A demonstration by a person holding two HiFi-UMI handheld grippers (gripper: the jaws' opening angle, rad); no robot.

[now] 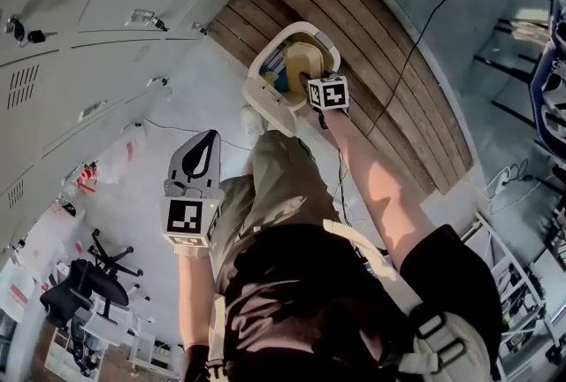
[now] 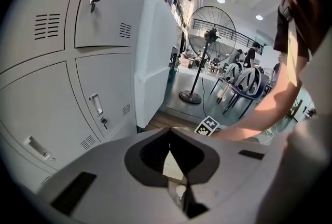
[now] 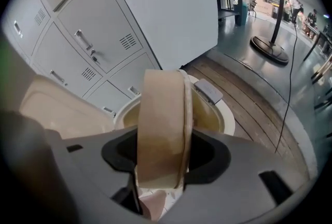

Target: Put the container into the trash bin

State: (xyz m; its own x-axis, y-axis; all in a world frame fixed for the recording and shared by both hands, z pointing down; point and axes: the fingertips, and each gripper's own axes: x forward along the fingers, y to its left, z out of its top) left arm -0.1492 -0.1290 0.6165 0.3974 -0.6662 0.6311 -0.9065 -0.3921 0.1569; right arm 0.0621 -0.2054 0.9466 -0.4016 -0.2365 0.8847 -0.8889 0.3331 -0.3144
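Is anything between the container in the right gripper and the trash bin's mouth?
Nothing: in the right gripper view the container, clamped in the right gripper, hangs directly over the open trash bin, its lid flipped aside.

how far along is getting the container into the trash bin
Done: the container is off the floor, clamped on edge in the right hand-held gripper, and the lid of the trash bin stands open. In hand: the container hangs just above the bin's mouth. Left: lower it in and release. The left hand-held gripper is shut and holds nothing.
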